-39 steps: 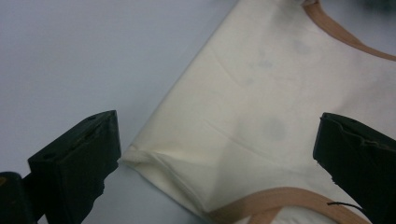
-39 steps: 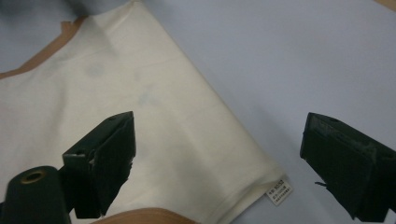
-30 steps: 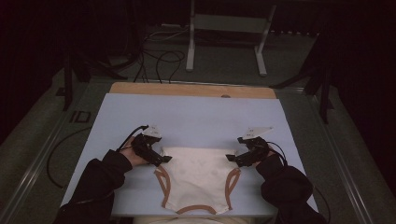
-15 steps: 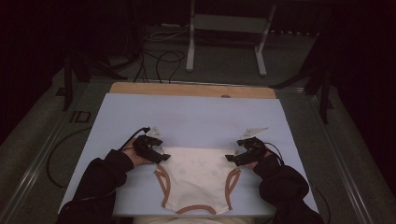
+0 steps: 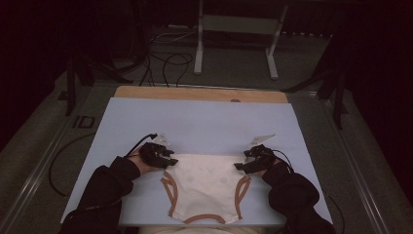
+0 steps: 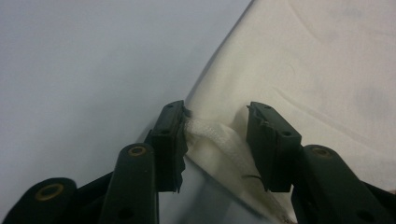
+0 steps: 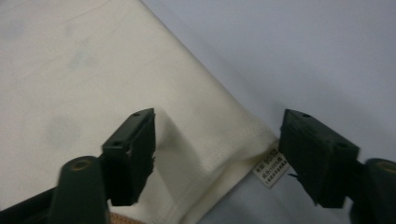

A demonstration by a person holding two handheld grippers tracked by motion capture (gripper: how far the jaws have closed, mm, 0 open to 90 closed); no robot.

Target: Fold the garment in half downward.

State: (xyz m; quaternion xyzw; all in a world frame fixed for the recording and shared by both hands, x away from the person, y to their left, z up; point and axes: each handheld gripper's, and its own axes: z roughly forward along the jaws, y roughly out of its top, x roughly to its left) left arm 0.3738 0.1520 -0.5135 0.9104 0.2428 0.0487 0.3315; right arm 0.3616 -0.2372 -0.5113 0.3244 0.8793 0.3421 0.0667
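Observation:
A cream sleeveless garment (image 5: 204, 187) with brown trim lies flat on the pale blue mat (image 5: 204, 122), its plain hem toward the far side. My left gripper (image 5: 168, 157) sits at the hem's left corner. Its jaws have just been closing, and in the left gripper view the bunched corner of the cloth (image 6: 210, 135) lies between them, touching one pad with a gap at the other. My right gripper (image 5: 242, 162) is at the hem's right corner. Its jaws have also just been closing and still stand wide, with the cloth corner (image 7: 219, 154) and a small white label (image 7: 272, 169) between them.
The mat covers a wooden table whose far edge (image 5: 199, 93) shows. Beyond it stand a metal frame (image 5: 236, 24) and loose cables (image 5: 165, 63) on a dark floor. The person's dark sleeves (image 5: 102, 190) rest at the near edge.
Both hands stay at the hem's corners. The right gripper has sunk slightly toward the cloth. The garment has not shifted.

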